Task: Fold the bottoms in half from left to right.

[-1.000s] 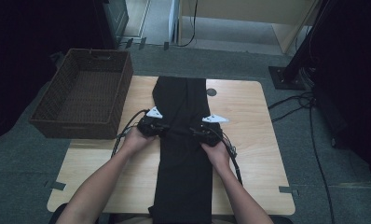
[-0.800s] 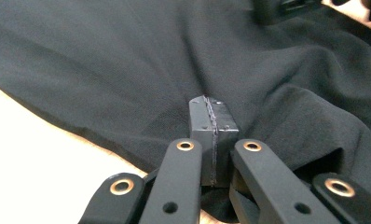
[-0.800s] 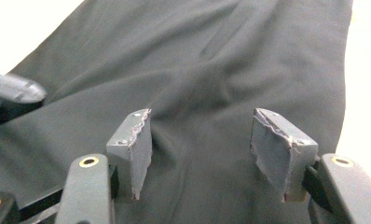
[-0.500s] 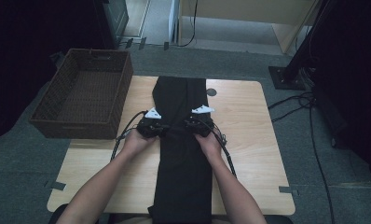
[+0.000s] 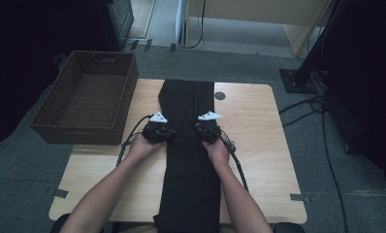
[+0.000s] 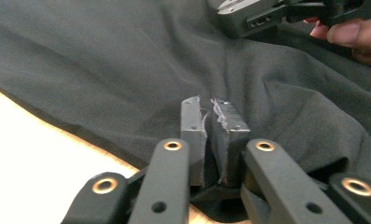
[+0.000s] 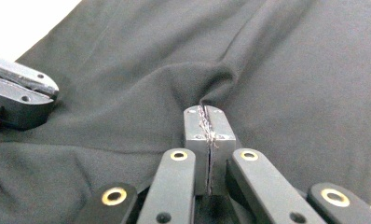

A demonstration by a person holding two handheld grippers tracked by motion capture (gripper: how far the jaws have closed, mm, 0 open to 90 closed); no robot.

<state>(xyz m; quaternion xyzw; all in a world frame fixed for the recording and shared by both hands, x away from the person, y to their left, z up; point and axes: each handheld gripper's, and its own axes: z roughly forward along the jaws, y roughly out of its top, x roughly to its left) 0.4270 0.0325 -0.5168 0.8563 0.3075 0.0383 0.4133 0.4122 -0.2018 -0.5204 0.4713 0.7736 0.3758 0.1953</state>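
Item 1, far left: brown wicker basket (image 5: 84, 92), standing off the table's left edge, well apart from the work.

Item 2: wooden table (image 5: 259, 145), bearing the cloth along its middle.

Item 3: left gripper (image 5: 158, 130), at the cloth's left edge. In the left gripper view its jaws are pressed together with a fold of fabric pinched between the pads (image 6: 193, 135).

Item 4: black garment (image 5: 190, 160), a long folded strip running from the table's far edge to the near edge, between the person's forearms.

Item 5: right gripper (image 5: 208, 130), at the cloth's right edge, level with the left; jaws clenched on a raised ridge of fabric.

Handling note: the step in hand appears to be a fold across the strip's middle. Best done by lifting both pinches together, level and at equal pace, keeping the side edges aligned, and by confirming that each pinch holds all layers before carrying it over.
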